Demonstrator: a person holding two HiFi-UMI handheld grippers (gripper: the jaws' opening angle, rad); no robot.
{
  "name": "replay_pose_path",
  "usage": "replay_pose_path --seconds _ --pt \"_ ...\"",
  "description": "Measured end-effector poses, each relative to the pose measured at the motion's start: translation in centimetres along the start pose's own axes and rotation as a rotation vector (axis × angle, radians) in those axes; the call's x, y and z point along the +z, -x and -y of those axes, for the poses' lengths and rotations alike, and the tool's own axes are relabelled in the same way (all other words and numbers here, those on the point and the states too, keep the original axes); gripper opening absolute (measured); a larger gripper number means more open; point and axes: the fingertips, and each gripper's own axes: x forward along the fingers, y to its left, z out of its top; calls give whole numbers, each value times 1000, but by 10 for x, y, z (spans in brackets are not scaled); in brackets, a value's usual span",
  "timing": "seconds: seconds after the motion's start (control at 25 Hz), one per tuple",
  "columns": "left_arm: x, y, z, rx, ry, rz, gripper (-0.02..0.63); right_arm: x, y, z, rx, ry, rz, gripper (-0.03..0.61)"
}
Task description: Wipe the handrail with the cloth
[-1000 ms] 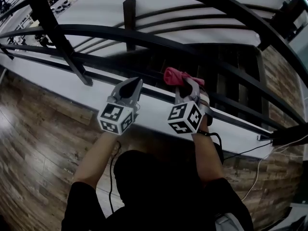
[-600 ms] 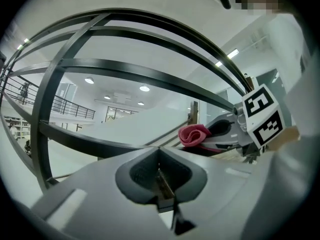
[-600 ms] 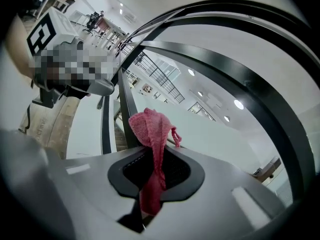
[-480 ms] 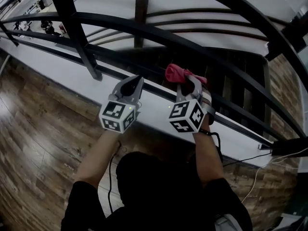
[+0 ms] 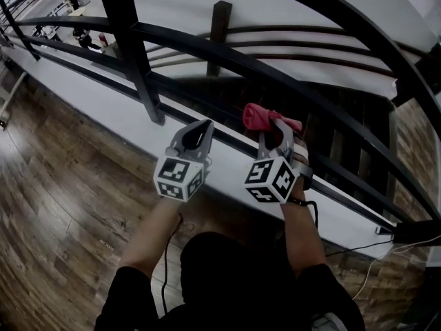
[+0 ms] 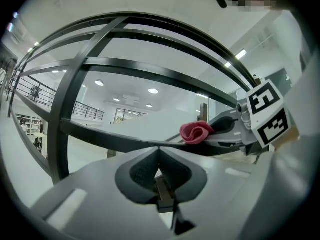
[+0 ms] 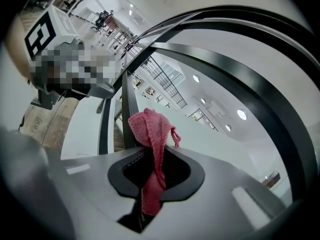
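In the head view, both grippers are held up against a black metal railing above a wood-plank floor (image 5: 55, 205) and a white ledge (image 5: 103, 109). The left gripper (image 5: 201, 128) is clenched and carries nothing. The right gripper (image 5: 274, 126) stands just beside it and grasps a pink cloth (image 5: 259, 114), which bunches above its tips. The cloth lies in front of a lower bar (image 5: 227, 55) of the railing, well below the thick handrail (image 5: 365, 27) that arcs overhead. Whether the cloth touches the bar cannot be told here.

In the left gripper view, the jaws are pressed together with nothing between them. Beyond them the curved bars cross the picture. The cloth sits rolled at the right gripper's tips, right at a dark bar.

In the right gripper view, the jaws clamp the cloth. A strip hangs down through the gap and a folded lump stands above it. An upright post (image 7: 129, 114) stands behind.
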Motion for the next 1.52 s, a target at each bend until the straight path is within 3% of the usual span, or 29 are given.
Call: replay_pose_path --seconds 0.36,0.8,1.2,1.52 --pt "-3 21 -47 81 -8 6 0 36 -18 -10 -15 52 21 38" --pt "-3 21 -94 148 54 -10 0 103 -40 -40 104 13 102 38" --pt "7 36 -132 242 21 6 0 147 -61 -62 143 62 155 38" --pt "11 50 -154 258 2 -2 0 171 -70 -74 155 108 164 38"
